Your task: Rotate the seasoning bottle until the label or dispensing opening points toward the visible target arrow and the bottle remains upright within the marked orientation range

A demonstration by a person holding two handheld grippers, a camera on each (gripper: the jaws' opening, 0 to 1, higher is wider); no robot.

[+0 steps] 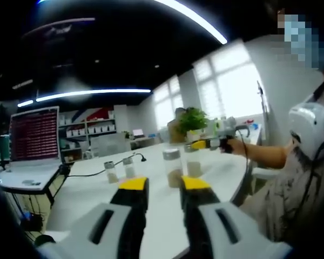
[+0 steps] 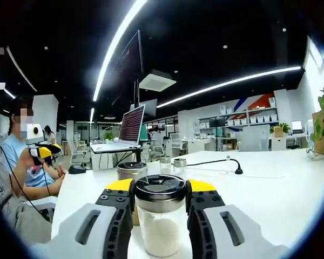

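We've got the right hand-held gripper (image 2: 161,200) clamped around the seasoning bottle (image 2: 160,216) on the worktop (image 2: 270,189), while the left hand-held gripper (image 1: 164,186) hangs open and empty.

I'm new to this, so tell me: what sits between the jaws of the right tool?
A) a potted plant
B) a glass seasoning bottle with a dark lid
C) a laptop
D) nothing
B: in the right gripper view the right tool has its yellow-tipped jaws on either side of the seasoning bottle, touching its dark lid.
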